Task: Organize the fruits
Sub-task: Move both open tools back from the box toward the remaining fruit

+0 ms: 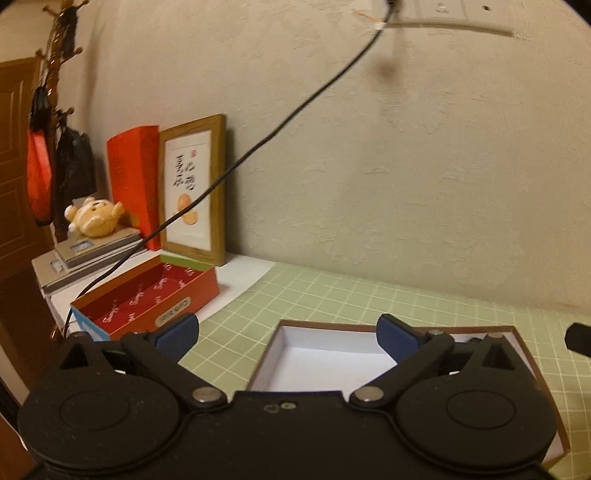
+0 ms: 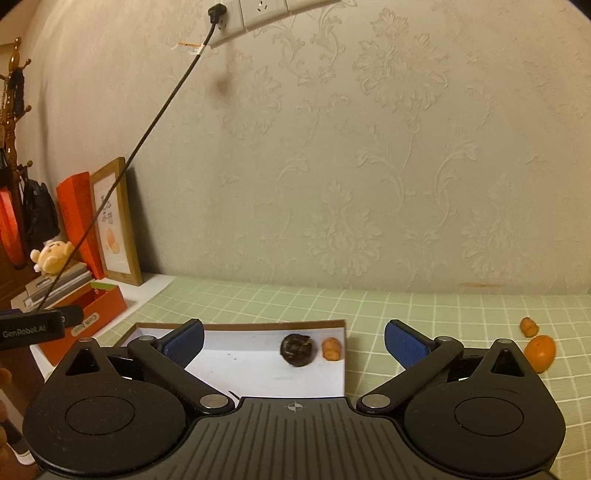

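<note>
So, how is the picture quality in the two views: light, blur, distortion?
Left wrist view: dim, warm yellowish light; clear motion blur on the black cable and the framed picture; fisheye bends the wall socket strip. Right wrist view: same warm light, sharper; the dark fruit in the white box is slightly smeared; corners are black.

1. White-lined shallow box [image 2: 258, 369]: one.
2. Dark round fruit [image 2: 296, 350] in that box: one.
3. Small orange fruits: two, one in the box [image 2: 331, 349], one on the table [image 2: 529, 326].
4. Larger orange [image 2: 540, 352]: one.
5. Red open box [image 1: 147, 299]: one.
6. Framed picture [image 1: 194, 190]: one.
7. Plush toy [image 1: 94, 218]: one.
</note>
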A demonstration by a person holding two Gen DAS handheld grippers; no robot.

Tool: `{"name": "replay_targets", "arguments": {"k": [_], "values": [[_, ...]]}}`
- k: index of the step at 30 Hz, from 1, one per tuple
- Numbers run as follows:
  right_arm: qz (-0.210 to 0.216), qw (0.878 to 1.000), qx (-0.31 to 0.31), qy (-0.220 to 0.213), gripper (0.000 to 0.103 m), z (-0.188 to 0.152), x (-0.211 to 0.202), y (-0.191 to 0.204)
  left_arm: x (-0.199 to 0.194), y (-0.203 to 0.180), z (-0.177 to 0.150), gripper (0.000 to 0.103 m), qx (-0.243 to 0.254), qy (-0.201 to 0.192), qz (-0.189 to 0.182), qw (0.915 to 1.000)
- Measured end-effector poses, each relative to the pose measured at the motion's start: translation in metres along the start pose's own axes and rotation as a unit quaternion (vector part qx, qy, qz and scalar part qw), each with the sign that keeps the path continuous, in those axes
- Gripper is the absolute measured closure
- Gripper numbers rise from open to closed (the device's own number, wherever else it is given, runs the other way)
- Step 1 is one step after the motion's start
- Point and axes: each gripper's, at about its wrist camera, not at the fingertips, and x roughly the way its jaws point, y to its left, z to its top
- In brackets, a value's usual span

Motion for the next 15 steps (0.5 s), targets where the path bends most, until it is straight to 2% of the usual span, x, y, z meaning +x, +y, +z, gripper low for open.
{"name": "replay_targets", "arguments": {"k": [9, 15], "values": [[-0.026, 0.999, 0.02, -0.002, 0.0, 0.002, -0.019, -0.041, -0.004, -0.045, -0.001, 0.006, 0.017, -0.003, -0.043, 0.9989], [-0.058, 0.998, 0.025, -0.006, 0.0, -0.003, -0.032, -0.075, -0.007, -0.082, -0.002, 0.009, 0.03, -0.007, -0.083, 0.9961]]}}
